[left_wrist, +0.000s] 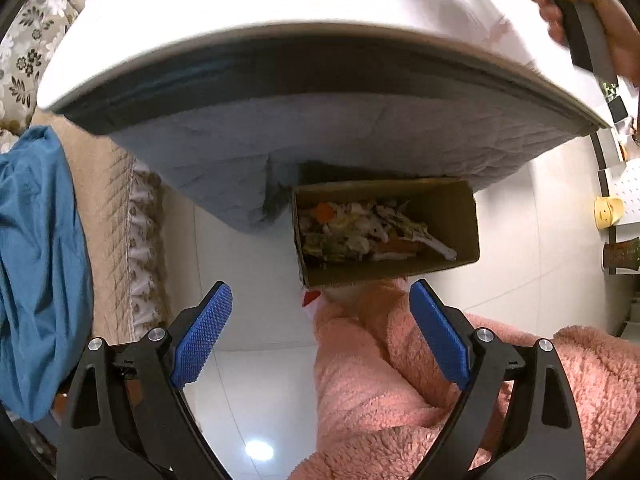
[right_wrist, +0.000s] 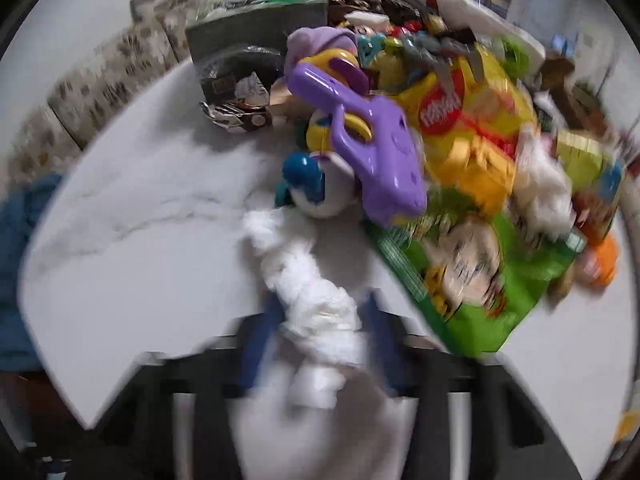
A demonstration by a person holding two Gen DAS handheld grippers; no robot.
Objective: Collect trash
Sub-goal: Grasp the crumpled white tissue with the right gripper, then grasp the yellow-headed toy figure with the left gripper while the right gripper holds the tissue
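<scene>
Between blurred jaws, seemingly crumpled tissue

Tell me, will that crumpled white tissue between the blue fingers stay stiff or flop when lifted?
The crumpled white tissue will probably flop: it is a long, twisted wad trailing past the right gripper. It looks very light, so it should lift without dragging the purple plastic toy beyond it. Its wrinkled, soft surface likely grips well rather than slipping, though motion blur hides the contact.

A red roundel on the yellow snack bag bears blurred, unreadable lettering.
</scene>
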